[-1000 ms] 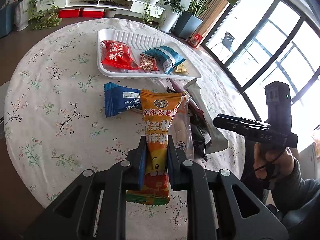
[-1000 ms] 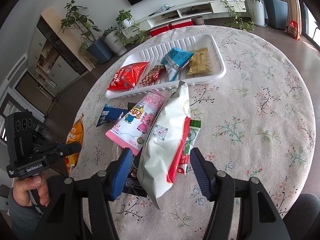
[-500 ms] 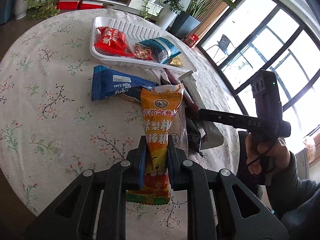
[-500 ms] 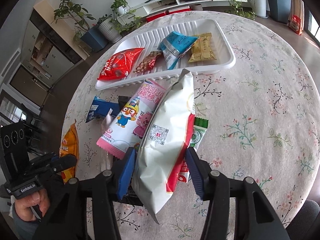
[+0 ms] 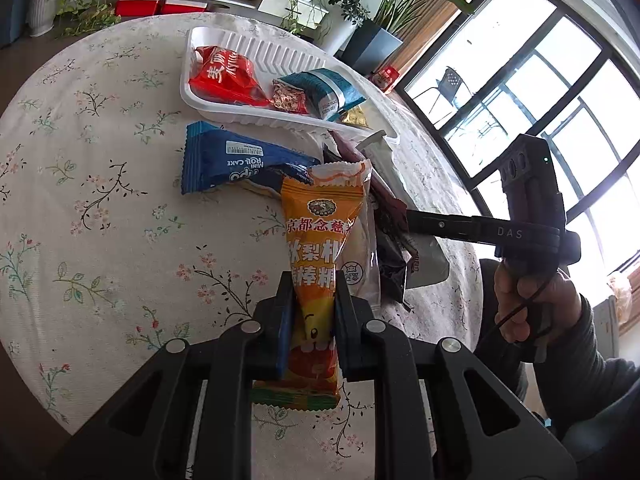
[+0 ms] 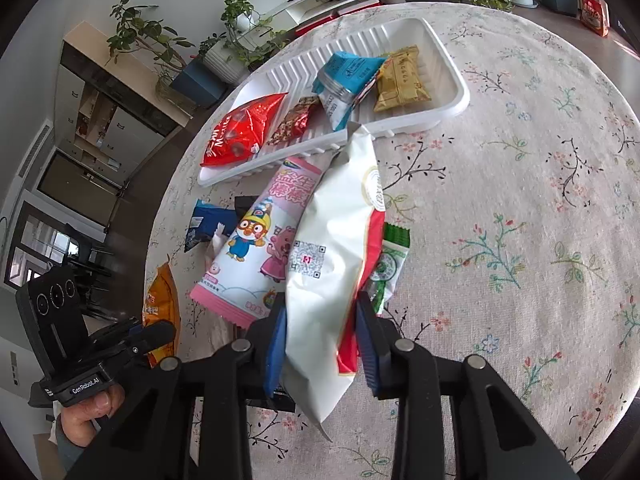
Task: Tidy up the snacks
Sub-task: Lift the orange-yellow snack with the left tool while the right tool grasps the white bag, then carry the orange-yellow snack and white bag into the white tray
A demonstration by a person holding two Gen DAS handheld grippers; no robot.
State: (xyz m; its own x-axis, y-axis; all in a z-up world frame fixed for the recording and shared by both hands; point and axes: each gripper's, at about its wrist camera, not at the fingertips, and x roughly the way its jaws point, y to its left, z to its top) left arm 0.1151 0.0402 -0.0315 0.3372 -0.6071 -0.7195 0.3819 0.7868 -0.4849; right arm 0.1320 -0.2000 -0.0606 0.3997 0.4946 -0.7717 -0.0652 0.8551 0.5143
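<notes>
The bench [image 6: 520, 200] wears a cream cloth with a floral sprig print. The tray [image 6: 452, 108] is white and ribbed. An orange packet [image 5: 320, 240] bears red characters, a white packet [image 6: 328, 264] has a red edge, and a pink packet [image 6: 256, 248] shows cartoon animals. At ten o'clock lies a blue packet [image 5: 232, 160] with white lettering.

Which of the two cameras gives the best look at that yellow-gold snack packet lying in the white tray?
The right wrist view. There the gold packet lies in plain sight at the tray's right end, its whole face showing. In the left wrist view only a small gold corner peeks out behind the teal packet.
</notes>
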